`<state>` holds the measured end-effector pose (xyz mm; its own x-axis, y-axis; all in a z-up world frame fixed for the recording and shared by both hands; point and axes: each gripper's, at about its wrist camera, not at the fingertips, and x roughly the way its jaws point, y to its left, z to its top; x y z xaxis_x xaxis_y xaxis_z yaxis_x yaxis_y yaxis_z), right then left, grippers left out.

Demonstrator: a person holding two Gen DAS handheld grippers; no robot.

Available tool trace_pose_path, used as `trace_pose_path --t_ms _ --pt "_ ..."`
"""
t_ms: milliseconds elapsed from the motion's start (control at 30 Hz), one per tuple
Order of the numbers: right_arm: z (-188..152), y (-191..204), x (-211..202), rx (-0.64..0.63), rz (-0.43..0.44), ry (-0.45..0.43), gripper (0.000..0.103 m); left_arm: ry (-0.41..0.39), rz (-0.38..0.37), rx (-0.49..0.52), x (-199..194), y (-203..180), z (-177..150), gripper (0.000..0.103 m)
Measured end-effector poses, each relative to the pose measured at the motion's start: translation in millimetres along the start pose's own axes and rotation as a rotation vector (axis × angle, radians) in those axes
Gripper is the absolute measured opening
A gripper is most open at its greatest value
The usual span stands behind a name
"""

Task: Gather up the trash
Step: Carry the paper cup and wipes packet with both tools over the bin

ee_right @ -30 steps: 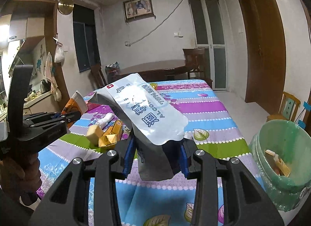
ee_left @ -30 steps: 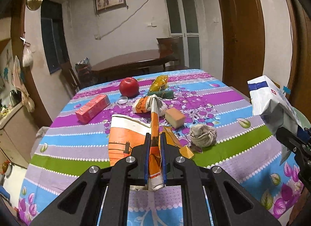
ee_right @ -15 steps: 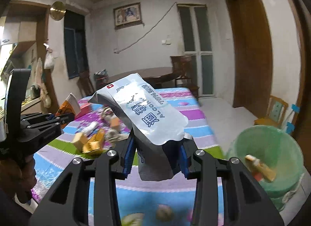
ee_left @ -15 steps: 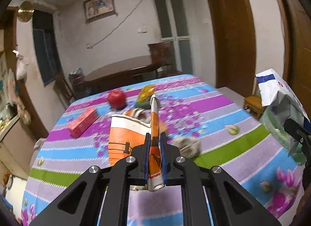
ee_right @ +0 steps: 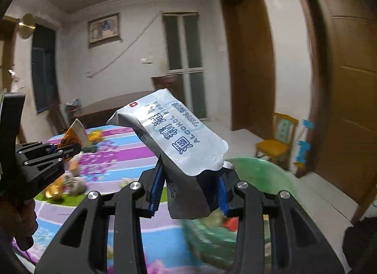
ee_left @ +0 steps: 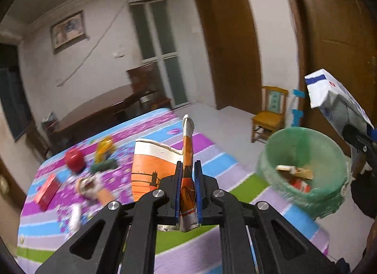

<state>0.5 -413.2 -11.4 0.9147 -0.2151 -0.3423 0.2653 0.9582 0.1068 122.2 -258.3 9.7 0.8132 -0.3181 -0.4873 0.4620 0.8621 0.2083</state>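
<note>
Green plastic bin (ee_left: 304, 168), already holding scraps, is the landmark. The right tool (ee_right: 189, 189) pinches an alcohol wipes pack (ee_right: 174, 137) directly above the bin's near rim, long axis tilted up and away; this hand is nearer. The left tool (ee_left: 187, 191), pressed onto a flattened orange paper cup (ee_left: 150, 168), hangs over the desk (ee_left: 212, 156), left of the bin.

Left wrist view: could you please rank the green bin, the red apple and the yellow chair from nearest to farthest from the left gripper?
From the left gripper:
1. Green bin, right, beside the table.
2. Red apple, left, on the tablecloth; close to the bin's rank, hard to call.
3. Yellow chair, right, by the far door.
</note>
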Motion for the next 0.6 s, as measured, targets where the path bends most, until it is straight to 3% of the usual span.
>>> trace_pose_path --t_ms 400,600 --pt "3.3 -67.1 8.4 0.027 -0.175 0.056 0.037 0.056 -0.196 0.099 69.1 -102.8 34.0 0.011" --pt "-0.7 -82.7 18.5 0.041 -0.224 0.086 0.037 0.081 -0.234 0.143 95.5 -141.6 49.5 0.011"
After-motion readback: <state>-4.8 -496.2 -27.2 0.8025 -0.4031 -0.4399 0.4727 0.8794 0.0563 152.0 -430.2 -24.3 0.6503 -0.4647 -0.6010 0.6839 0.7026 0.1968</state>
